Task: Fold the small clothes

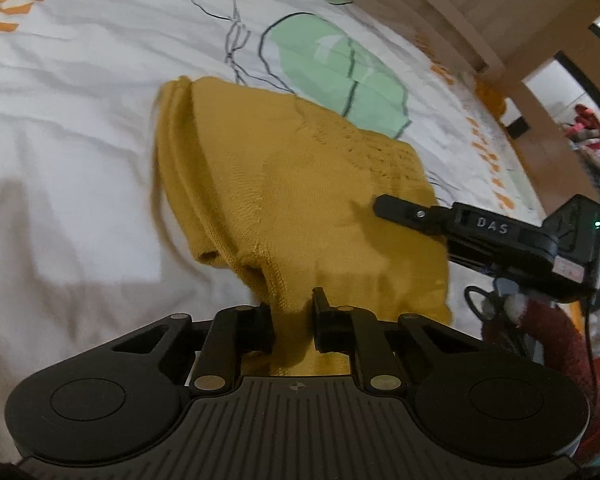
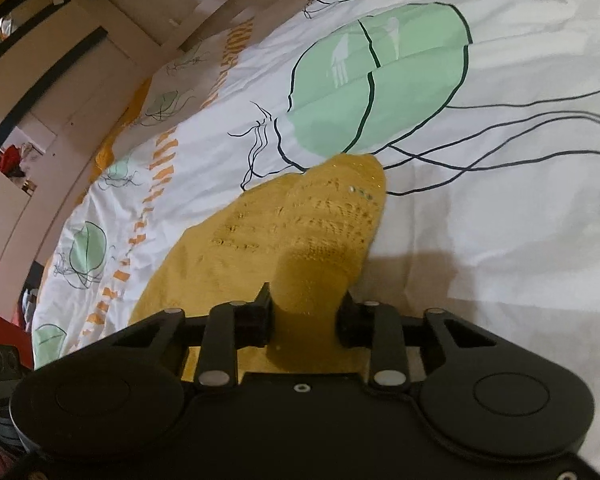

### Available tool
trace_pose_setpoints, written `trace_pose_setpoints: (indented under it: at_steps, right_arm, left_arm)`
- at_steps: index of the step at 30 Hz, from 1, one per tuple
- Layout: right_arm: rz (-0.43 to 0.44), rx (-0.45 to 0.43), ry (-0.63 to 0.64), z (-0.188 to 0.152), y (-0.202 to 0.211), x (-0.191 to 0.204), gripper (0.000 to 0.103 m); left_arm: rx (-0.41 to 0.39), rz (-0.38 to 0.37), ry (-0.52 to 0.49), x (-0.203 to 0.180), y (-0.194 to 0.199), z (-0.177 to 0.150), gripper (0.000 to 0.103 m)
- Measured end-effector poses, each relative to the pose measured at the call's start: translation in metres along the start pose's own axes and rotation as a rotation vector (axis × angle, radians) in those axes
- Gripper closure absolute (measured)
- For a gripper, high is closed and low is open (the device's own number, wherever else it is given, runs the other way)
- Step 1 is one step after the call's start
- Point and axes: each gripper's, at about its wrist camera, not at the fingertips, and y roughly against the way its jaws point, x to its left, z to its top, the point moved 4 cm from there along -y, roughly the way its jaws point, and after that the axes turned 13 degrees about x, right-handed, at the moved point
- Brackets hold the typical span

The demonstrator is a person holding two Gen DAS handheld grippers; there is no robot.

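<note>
Jaws, left gripper (image 1: pixel 293 312): clamped on the near hem of the mustard-yellow knitted garment (image 1: pixel 300 184).
Jaws, right gripper (image 2: pixel 306 312): pinching a bunched fold of it.
Garment: centre frame, on white patterned bedsheet (image 1: pixel 80 120).

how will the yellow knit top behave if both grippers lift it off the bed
Probably floppy: the yellow knit top already bunches between the left gripper and the right gripper. It looks light, so it should lift easily but sag between them. The knit likely grips rather than slips on the bedsheet.
</note>
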Motion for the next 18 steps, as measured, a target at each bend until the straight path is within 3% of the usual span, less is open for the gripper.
trace_pose_setpoints:
  at_steps: [6,16,18]
  right_arm:
    - [-0.021,0.038,0.006,-0.023,0.029,0.011,0.065]
    - [-0.029,0.143,0.0,-0.1,0.092,0.014,0.065]
    - [-0.019,0.159,-0.009,-0.113,0.101,0.013,0.065]
  left_arm:
    - [0.045,-0.059,-0.003,-0.02,0.012,-0.027,0.089]
    - [0.151,-0.135,-0.08,-0.065,0.018,-0.112,0.089]
    - [0.161,-0.121,-0.094,-0.068,0.018,-0.127,0.089]
